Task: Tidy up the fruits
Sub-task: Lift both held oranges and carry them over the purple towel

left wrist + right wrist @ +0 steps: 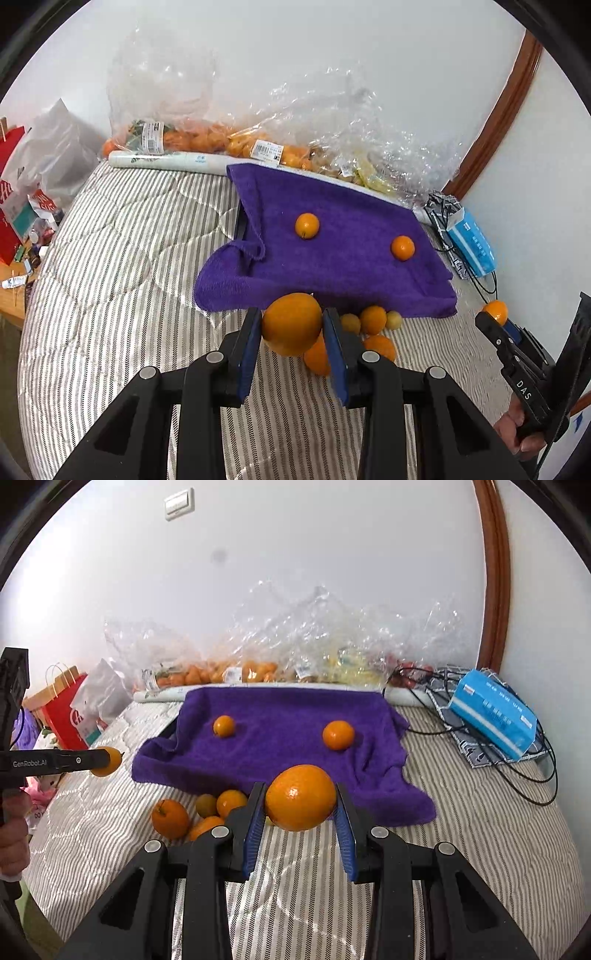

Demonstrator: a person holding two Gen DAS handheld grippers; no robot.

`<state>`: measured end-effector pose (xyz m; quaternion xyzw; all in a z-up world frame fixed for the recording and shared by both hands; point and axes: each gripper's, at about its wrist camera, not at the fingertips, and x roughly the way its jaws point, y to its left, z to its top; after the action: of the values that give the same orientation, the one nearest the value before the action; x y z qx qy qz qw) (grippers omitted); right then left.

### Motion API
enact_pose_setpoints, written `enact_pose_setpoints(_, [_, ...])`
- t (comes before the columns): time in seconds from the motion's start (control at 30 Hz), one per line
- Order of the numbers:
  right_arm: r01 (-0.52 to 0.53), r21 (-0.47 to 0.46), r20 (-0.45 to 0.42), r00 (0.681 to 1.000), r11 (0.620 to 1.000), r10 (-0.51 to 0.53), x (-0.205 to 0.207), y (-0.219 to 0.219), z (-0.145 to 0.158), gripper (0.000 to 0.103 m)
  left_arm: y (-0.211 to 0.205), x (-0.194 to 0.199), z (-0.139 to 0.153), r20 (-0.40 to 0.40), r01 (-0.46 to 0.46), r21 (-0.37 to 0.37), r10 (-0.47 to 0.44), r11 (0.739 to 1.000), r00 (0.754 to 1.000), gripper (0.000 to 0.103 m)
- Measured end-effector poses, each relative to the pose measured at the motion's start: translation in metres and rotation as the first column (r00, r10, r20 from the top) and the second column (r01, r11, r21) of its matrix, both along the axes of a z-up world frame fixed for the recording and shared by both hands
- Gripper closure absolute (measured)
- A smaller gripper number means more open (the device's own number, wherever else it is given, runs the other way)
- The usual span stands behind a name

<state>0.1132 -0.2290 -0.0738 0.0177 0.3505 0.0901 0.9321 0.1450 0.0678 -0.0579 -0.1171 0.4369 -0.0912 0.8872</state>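
Both grippers carry fruit above the striped bed [110, 240]: the left gripper [292, 325] has its fingers clamped on an orange [291, 323], the right gripper [300, 798] pinches another orange [300, 797]. Two small oranges [224, 726] sit well apart on the purple towel [280, 746], and a cluster of loose fruit [199, 812] lies just below its front edge.

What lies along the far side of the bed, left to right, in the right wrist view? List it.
Red paper bag → white plastic bag → clear bags of fruit against the wall → tangle of black cables → blue tissue pack.
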Motion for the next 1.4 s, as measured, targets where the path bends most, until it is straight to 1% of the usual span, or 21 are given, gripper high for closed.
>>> enact_pose_setpoints(0.17, [0.002,-0.008,0.024,1.000,1.000,-0.002,-0.001,-0.003,0.009,0.067,-0.002,-0.002,0.011,0.024,-0.012,-0.006,0.012,1.000,1.000,0.071])
enact_pose_setpoints(0.43, [0.008,-0.005,0.065,0.998,1.000,-0.008,0.001,-0.015,0.021,0.067,-0.007,0.000,0.025,0.060,-0.014,0.012,0.014,1.000,0.998,0.071])
enact_pose_setpoints(0.67, [0.017,-0.002,0.075,0.997,1.000,-0.017,0.004,-0.022,0.025,0.067,-0.010,0.003,0.025,0.060,-0.006,0.008,0.006,1.000,0.998,0.071])
enact_pose_setpoints(0.93, [0.009,-0.014,0.084,0.996,1.000,-0.007,0.007,-0.016,0.029,0.067,-0.014,0.004,0.029,0.070,0.003,0.008,-0.003,1.000,0.998,0.071])
enact_pose_setpoints(1.17, [0.005,-0.021,0.084,0.996,1.000,-0.003,0.013,-0.013,0.029,0.067,-0.011,0.010,0.032,0.078,0.001,-0.010,0.000,1.000,0.997,0.071])
enact_pose_setpoints(1.4, [0.007,-0.040,0.081,0.997,0.999,-0.004,0.027,-0.007,0.029,0.067,-0.013,0.021,0.033,0.100,-0.007,0.033,0.004,0.999,0.995,0.071])
